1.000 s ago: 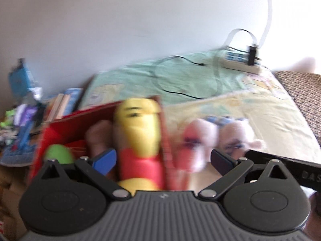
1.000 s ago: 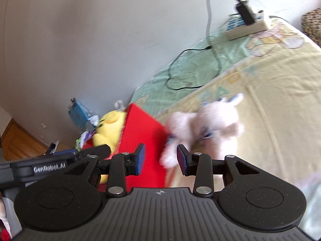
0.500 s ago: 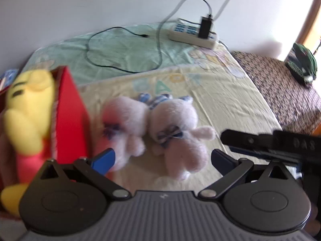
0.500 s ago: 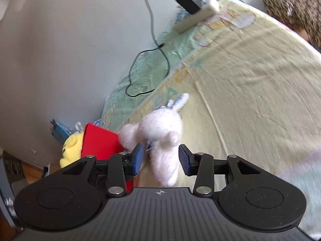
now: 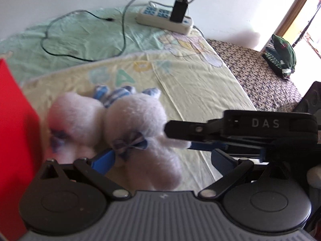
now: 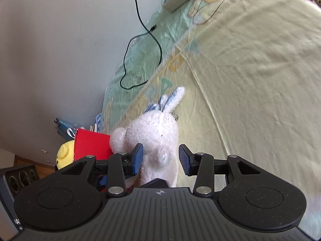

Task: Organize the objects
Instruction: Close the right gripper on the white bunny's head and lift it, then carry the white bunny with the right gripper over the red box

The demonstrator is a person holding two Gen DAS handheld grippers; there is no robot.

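Observation:
Two pale pink plush bunnies with blue striped ears and blue bows lie side by side on the yellow sheet: the left bunny [image 5: 74,120] and the right bunny [image 5: 138,124]. A red box [image 5: 14,132] stands just left of them, and a yellow plush toy [image 6: 64,154] sticks out of the red box [image 6: 90,144]. My right gripper [image 6: 160,158] is open and straddles the right bunny [image 6: 154,132], its left pad against the fur. It reaches in from the right in the left wrist view. My left gripper [image 5: 162,158] is wide open just in front of the bunnies, holding nothing.
A white power strip [image 5: 164,19] with a black adapter and a looping black cable [image 5: 84,40] lies at the far end of the bed by the wall. A green bundle [image 5: 280,54] sits on a brown patterned cover to the right. Bare yellow sheet [image 6: 250,80] spreads right of the bunnies.
The left gripper swung right, from the red box to facing the bunnies. The right gripper came in over the right bunny, which now sits between its open fingers.

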